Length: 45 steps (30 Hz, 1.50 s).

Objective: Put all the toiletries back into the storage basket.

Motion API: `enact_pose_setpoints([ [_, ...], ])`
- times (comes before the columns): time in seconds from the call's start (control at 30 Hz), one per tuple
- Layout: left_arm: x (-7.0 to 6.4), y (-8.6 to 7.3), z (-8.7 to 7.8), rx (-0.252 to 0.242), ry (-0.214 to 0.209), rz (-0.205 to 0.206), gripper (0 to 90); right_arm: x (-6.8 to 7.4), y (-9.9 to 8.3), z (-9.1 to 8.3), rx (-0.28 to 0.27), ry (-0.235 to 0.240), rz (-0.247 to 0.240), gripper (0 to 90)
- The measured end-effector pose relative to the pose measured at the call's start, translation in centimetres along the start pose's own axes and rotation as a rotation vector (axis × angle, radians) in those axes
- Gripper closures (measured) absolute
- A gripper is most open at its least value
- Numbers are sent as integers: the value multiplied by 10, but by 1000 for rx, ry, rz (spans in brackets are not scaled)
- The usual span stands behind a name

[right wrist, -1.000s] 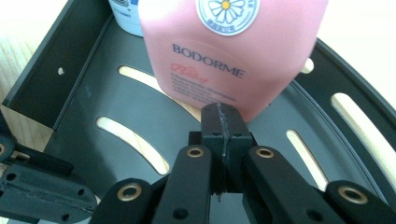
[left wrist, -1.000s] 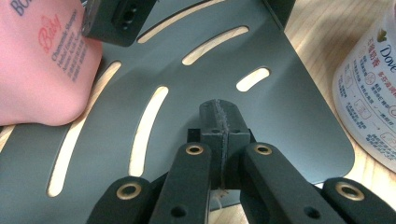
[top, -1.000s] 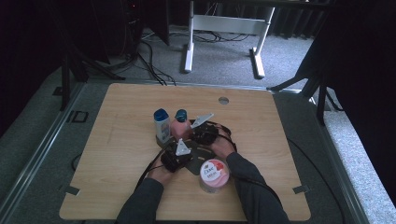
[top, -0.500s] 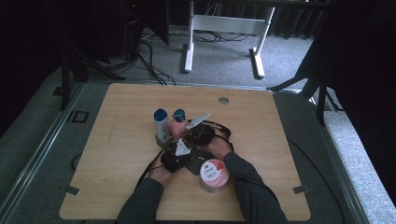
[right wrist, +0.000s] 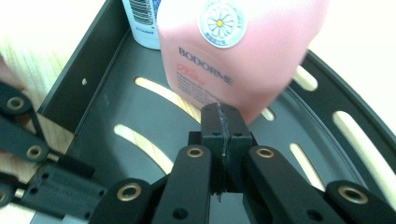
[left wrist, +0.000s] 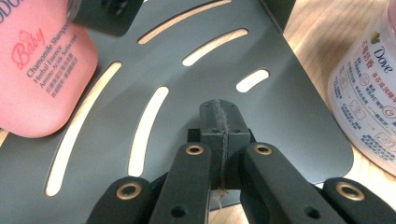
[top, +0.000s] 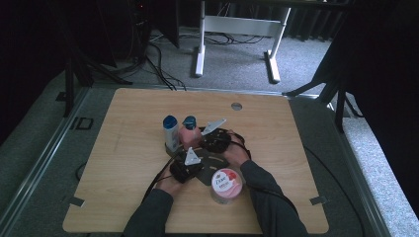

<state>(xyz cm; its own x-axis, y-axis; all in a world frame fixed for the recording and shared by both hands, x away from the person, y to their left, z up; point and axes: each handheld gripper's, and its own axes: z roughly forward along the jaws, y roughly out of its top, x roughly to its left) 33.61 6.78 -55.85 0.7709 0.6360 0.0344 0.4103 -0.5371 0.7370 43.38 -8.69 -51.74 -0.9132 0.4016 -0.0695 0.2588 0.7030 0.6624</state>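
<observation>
- We find the pink plastic shampoo bottle (right wrist: 238,51) upright on the dark slotted metal rack (right wrist: 112,100), beside a white blue-capped bottle (top: 170,131).
- The right gripper (right wrist: 222,123), jaws pressed together and empty, points at its label.
- The left gripper (left wrist: 219,119), likewise closed, overlies the rack near the white Dove tub (left wrist: 369,93).

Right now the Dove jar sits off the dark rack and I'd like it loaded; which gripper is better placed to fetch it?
Probably the right gripper: the Dove jar stands against that forearm. The left gripper sits across the rack. Both jaws are shut.
</observation>
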Motion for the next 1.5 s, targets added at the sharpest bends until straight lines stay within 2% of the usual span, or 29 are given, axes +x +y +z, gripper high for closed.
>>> enact_pose_setpoints([
  [0.13,1,1,0,4,-4,-1,900,-1,-5,-7,-9,-6,4,895],
  [0.3,0,3,0,2,4,-6,889,-4,-16,-19,-27,-11,28,843],
  [0.33,1,4,-1,6,17,-9,784,-5,-19,-22,-33,-11,34,835],
  [0.4,2,5,-2,0,-3,-16,728,-6,-24,-28,-51,-12,51,819],
  [0.47,1,6,-4,-11,6,-12,709,-7,-29,-35,-65,-19,57,804],
  [0.53,0,8,-9,-37,-6,-25,676,-8,-34,-42,-86,-22,77,779],
  [0.6,-1,10,-13,-54,-11,-20,665,-8,-38,-49,-104,-26,89,760],
  [0.8,-2,13,-24,-70,-41,-14,617,-6,-54,-69,-147,-44,121,695],
  [1.13,-5,6,-30,-56,-61,-17,562,-3,-90,-96,-172,-99,184,636],
  [1.5,-10,-7,-41,-51,-109,-12,514,11,-130,-115,-153,-107,206,580],
])
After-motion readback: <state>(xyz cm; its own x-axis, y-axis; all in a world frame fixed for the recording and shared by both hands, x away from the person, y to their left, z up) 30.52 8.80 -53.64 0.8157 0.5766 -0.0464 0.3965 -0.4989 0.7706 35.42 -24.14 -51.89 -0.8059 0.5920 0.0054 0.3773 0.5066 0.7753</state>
